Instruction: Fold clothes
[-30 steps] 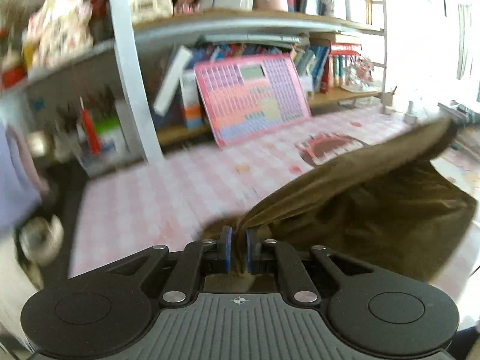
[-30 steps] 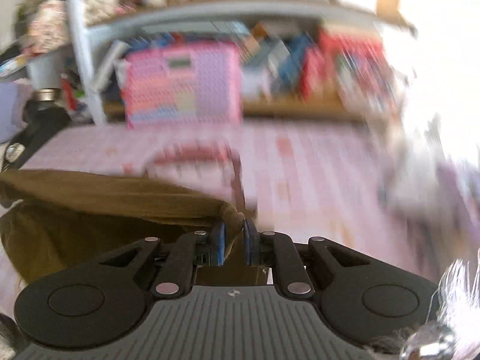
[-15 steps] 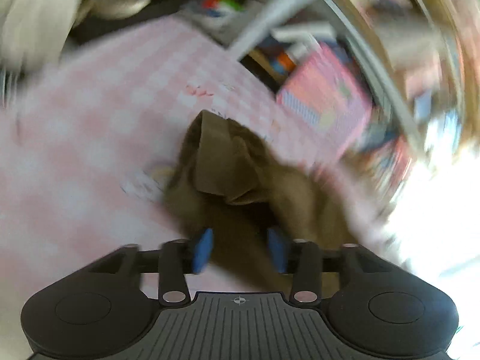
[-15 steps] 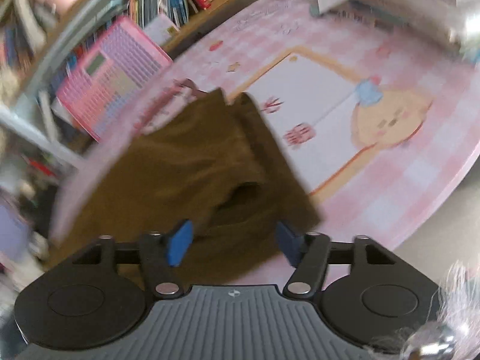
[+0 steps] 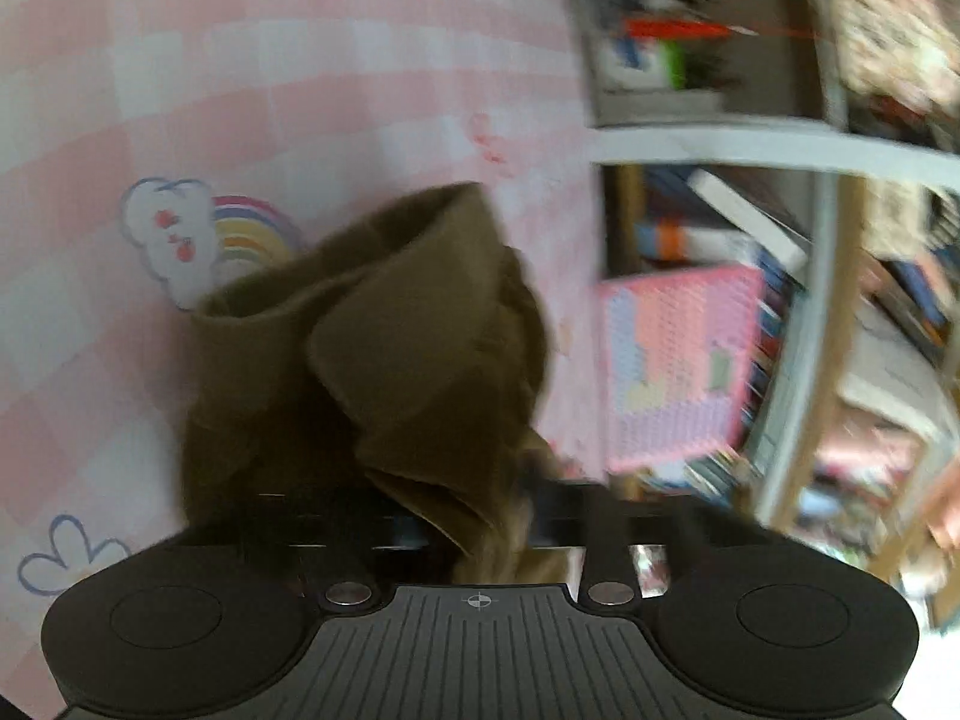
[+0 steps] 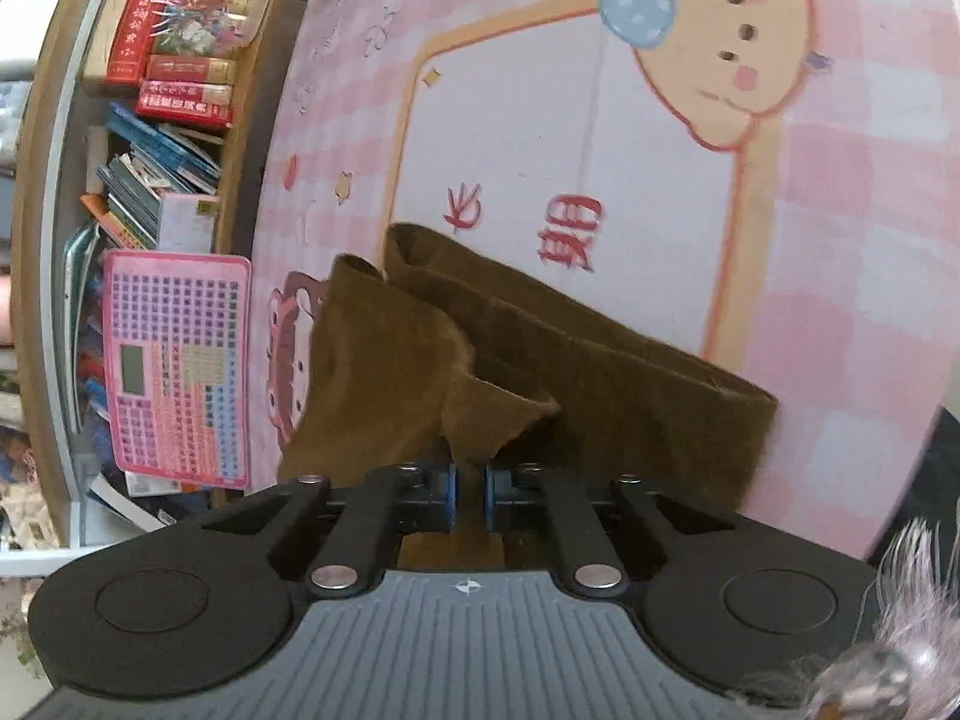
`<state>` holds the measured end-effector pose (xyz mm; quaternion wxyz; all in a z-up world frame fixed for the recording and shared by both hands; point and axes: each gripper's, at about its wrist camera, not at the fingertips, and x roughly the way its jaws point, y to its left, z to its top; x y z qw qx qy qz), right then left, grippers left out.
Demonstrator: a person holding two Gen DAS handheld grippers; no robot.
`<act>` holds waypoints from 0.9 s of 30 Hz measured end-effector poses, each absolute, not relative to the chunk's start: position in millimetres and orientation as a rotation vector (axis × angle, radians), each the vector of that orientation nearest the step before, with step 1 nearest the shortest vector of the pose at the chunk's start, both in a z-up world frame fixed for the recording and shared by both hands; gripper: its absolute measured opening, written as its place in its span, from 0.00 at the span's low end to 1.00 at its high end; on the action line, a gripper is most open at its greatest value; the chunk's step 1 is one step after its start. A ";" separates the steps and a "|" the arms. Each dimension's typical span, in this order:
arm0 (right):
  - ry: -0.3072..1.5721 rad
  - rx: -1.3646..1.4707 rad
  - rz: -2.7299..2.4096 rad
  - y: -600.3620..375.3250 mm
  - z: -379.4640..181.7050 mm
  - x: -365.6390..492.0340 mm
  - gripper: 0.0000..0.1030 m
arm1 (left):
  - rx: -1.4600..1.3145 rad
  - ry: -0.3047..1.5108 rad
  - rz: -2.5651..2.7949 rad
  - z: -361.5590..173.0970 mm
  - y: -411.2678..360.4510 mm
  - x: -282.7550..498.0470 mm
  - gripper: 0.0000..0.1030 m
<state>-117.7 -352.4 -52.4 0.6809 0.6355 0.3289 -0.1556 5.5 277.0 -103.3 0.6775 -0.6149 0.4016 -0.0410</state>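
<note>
The crumpled olive-brown fleece garment [image 6: 540, 360] lies on the pink checked table mat [image 6: 840, 240], a corner pinched in the right gripper [image 6: 470, 495] – the left gripper [image 5: 474, 516], blurred and cloth-covered, cannot be judged.

Cluttered study corner, pink checked desk mat [image 6: 840, 240].
Bookshelf [image 6: 54, 192] crammed with books [image 6: 180, 69]; pink chart [image 6: 177, 369] leaning against it.

Brown garment [image 6: 606, 372] — soft matt cloth with a fuzzy, napped face, fibres fraying at the cut edge. Surface [image 6: 852, 252] wears a smooth printed pink-check cover, slight sheen. Right tongs [image 6: 470, 489] — matt black plastic, ribbed housing, bright metal rivets, blue pads [image 6: 451, 489]; pink board [image 6: 174, 369] looks glossy plastic.
</note>
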 end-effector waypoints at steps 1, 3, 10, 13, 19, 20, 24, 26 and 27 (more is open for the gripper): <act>0.707 1.396 -0.320 -353.0 -40.4 -110.9 0.06 | -1.359 0.885 -0.090 -96.6 275.4 10.3 0.05; 0.650 1.321 -0.284 -352.1 -16.6 -112.7 0.05 | -1.294 0.814 -0.158 -70.6 270.3 16.4 0.04; 0.469 1.025 -0.211 -343.8 66.2 -156.4 0.04 | -1.115 0.853 -0.268 -47.9 265.2 3.4 0.05; 0.627 1.017 -0.296 -338.5 25.4 -166.4 0.04 | -1.087 0.955 -0.208 -79.0 266.7 -3.8 0.05; 0.782 1.091 -0.453 -325.3 -39.6 -178.6 0.04 | -1.170 0.985 -0.123 -113.7 267.2 -19.5 0.06; 0.775 1.079 -0.449 -322.9 -38.4 -178.4 0.04 | -1.149 0.979 -0.132 -107.3 265.6 -16.6 0.06; 0.692 1.028 -0.374 -316.1 -5.7 -173.1 0.04 | -1.061 0.846 -0.261 -59.1 261.0 -5.2 0.05; 0.599 0.992 -0.309 -315.0 21.1 -172.3 0.04 | -0.950 0.741 -0.353 -20.4 256.8 -7.7 0.06; 0.567 0.958 -0.290 -312.4 30.8 -177.1 0.04 | -0.911 0.734 -0.363 -15.4 256.3 -10.1 0.06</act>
